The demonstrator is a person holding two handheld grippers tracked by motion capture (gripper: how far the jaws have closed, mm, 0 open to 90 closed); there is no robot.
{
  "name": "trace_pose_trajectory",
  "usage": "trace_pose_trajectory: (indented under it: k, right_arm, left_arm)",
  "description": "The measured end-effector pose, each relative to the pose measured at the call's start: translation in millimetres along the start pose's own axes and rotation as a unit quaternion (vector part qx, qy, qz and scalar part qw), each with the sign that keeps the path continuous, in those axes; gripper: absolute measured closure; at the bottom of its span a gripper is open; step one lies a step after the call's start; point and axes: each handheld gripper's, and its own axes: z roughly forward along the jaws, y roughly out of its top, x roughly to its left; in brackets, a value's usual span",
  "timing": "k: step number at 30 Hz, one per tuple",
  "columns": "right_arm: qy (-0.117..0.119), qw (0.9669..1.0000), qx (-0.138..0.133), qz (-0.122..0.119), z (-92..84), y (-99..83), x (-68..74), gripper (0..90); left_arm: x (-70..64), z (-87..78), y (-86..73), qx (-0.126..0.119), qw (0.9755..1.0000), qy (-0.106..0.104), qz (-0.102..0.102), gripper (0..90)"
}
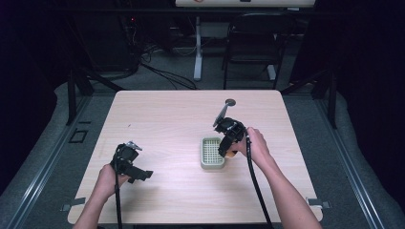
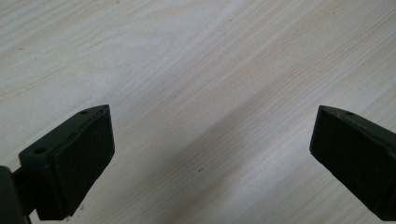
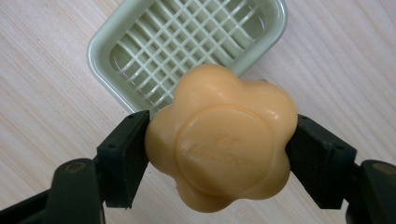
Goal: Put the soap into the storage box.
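Note:
An orange flower-shaped soap bar point(image 3: 222, 140) is clamped between the two black jaws of my right gripper point(image 3: 219, 149), which is shut on it. Just beyond the soap lies a pale green soap dish point(image 3: 140, 28) with a grid insert, empty. In the high view the right gripper point(image 1: 228, 148) hovers at the right edge of the soap dish point(image 1: 211, 153), with a sliver of the soap point(image 1: 232, 153) showing. My left gripper point(image 1: 138, 160) rests low over bare table at the left; in the left gripper view its jaws stand wide apart around the left gripper point(image 2: 210, 140) midpoint with nothing between them.
The light wooden table point(image 1: 167, 119) has a round cable hole point(image 1: 230, 102) near its far edge. Beyond the table stand a black chair point(image 1: 253, 43) and a white desk leg point(image 1: 197, 47) on grey floor with cables.

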Motion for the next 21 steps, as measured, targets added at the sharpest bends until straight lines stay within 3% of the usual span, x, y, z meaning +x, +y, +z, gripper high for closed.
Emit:
trace_pose_trajectory:
  k: [21]
  right_arm:
    - [0.010,0.9998,-0.008,-0.012,5.8,21.9,12.8,26.5]
  left_arm:
    - [0.1,-0.1,-0.1,0.001,1.0000,-0.001,0.001,0.0]
